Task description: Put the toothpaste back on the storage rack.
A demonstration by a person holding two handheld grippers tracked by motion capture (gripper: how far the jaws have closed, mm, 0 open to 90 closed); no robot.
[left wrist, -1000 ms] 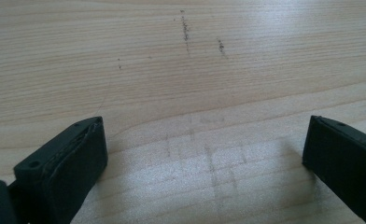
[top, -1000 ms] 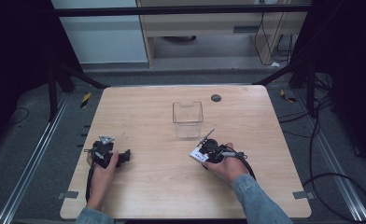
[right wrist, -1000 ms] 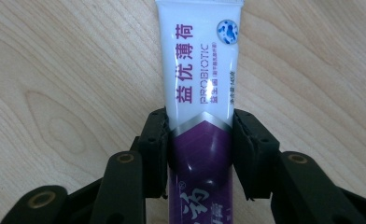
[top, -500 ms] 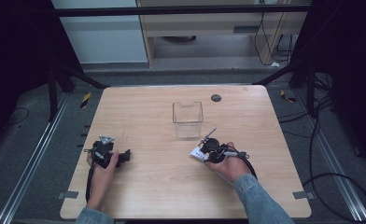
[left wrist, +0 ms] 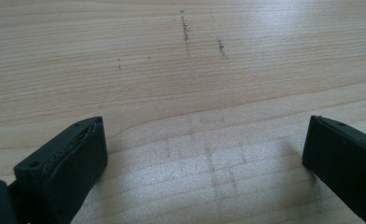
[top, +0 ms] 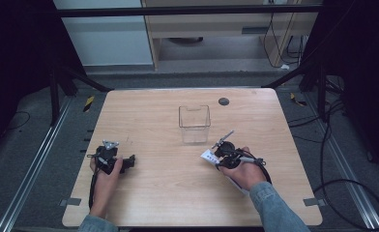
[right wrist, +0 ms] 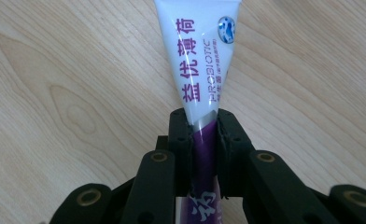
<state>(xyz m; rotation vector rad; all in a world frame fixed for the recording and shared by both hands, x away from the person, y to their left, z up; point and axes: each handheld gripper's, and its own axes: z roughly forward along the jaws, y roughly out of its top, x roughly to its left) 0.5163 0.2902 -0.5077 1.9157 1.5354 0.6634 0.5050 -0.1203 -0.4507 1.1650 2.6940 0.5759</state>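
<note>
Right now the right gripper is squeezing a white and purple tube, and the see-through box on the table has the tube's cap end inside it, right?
Not quite. The right gripper is squeezing the tube, but the clear box stands apart from it with nothing inside, as the high view shows.

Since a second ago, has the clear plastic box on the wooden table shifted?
No. The clear plastic box sits in the same spot relative to the dark round disc near the table's far edge.
</note>
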